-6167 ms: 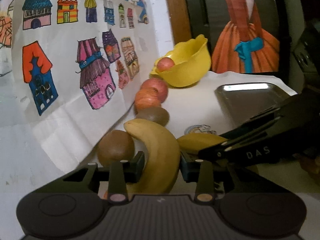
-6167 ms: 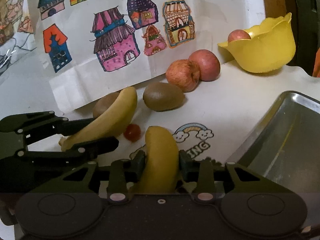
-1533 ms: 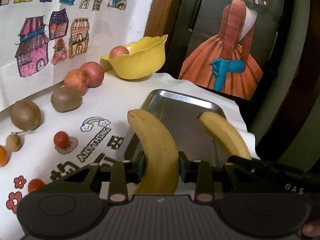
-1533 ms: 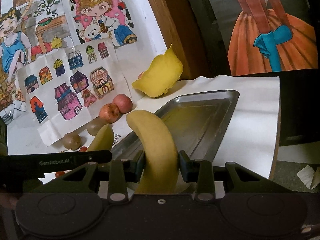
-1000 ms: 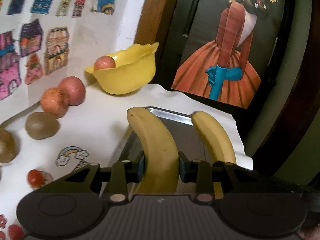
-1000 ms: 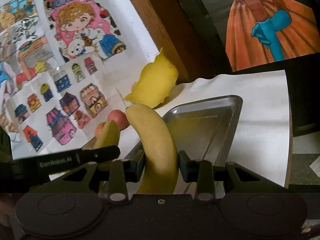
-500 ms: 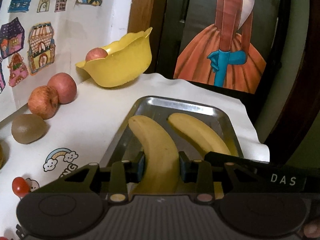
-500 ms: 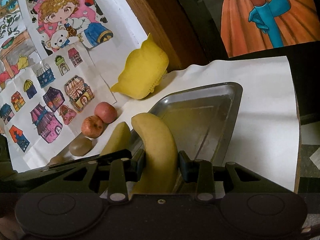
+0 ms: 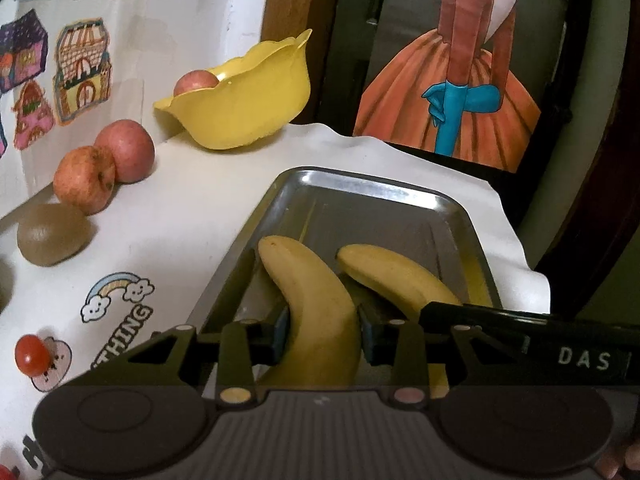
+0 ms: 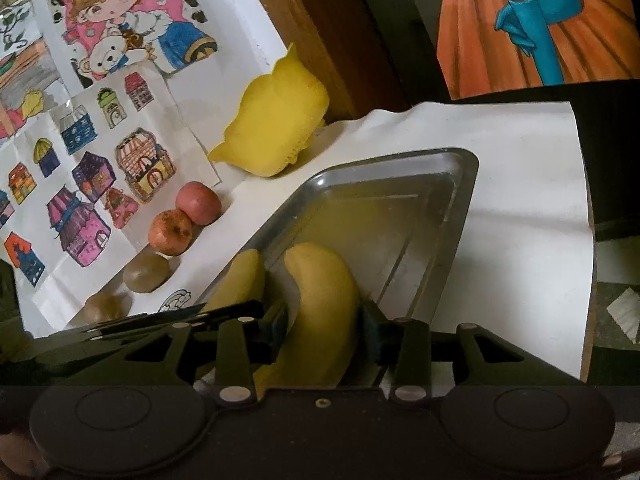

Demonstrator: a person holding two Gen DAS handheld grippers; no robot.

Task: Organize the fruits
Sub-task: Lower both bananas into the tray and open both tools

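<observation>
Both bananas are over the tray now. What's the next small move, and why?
Probably lower a touch and open both grippers. The left gripper and right gripper each clamp a banana that lies inside the metal tray, side by side, so releasing should leave both there.

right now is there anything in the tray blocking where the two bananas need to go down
Nothing visible does. The metal tray holds no other fruit; its floor ahead is bare. The left gripper holds one banana and the right gripper the other banana, side by side over the tray's near end.
</observation>
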